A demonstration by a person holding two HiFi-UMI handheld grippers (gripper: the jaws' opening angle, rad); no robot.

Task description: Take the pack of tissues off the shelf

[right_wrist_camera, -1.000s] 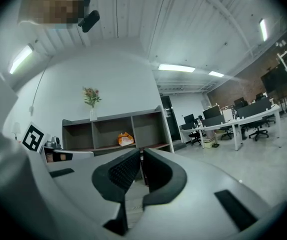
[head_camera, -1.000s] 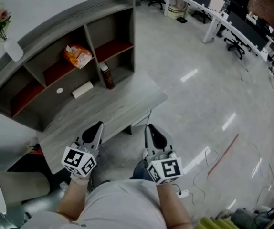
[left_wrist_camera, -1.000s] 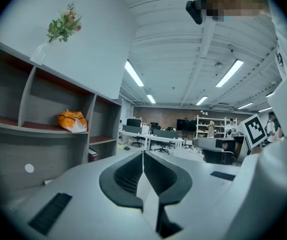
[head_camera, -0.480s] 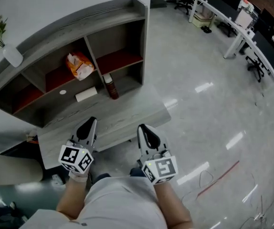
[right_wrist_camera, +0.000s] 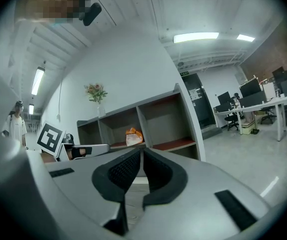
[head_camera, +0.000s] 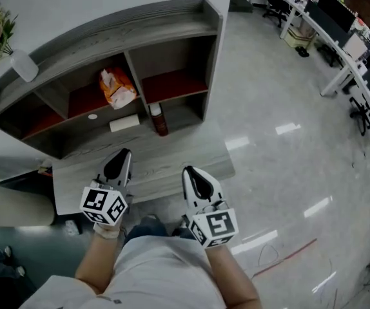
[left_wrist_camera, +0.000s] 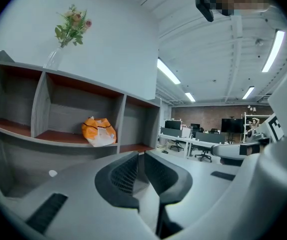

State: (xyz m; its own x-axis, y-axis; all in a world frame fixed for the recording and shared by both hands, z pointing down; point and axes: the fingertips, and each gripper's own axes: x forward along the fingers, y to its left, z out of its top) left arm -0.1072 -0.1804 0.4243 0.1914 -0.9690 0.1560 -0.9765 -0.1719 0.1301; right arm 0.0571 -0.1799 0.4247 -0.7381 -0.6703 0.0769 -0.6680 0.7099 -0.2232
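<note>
An orange and white soft pack (head_camera: 116, 87) lies crumpled on the red middle shelf of the grey shelf unit (head_camera: 172, 28); it also shows in the left gripper view (left_wrist_camera: 99, 132) and the right gripper view (right_wrist_camera: 133, 136). A flat white pack (head_camera: 124, 122) rests on the desk level below it. My left gripper (head_camera: 120, 161) hovers over the near edge of the grey desk (head_camera: 185, 153), shut and empty (left_wrist_camera: 139, 156). My right gripper (head_camera: 194, 176) is beside it, also shut with nothing in it (right_wrist_camera: 141, 151). Both are well short of the shelves.
A brown bottle (head_camera: 158, 119) stands at the middle divider's foot, and a small white disc (head_camera: 93, 116) lies left of the white pack. A vase (head_camera: 24, 65) of flowers is on the shelf top. Office desks and chairs (head_camera: 327, 24) are far right; a red cable (head_camera: 285, 256) lies on the floor.
The head view has swung so the shelf unit sits nearer the middle and looks closer. Both grippers keep their pose at the desk's near edge, still shut.
</note>
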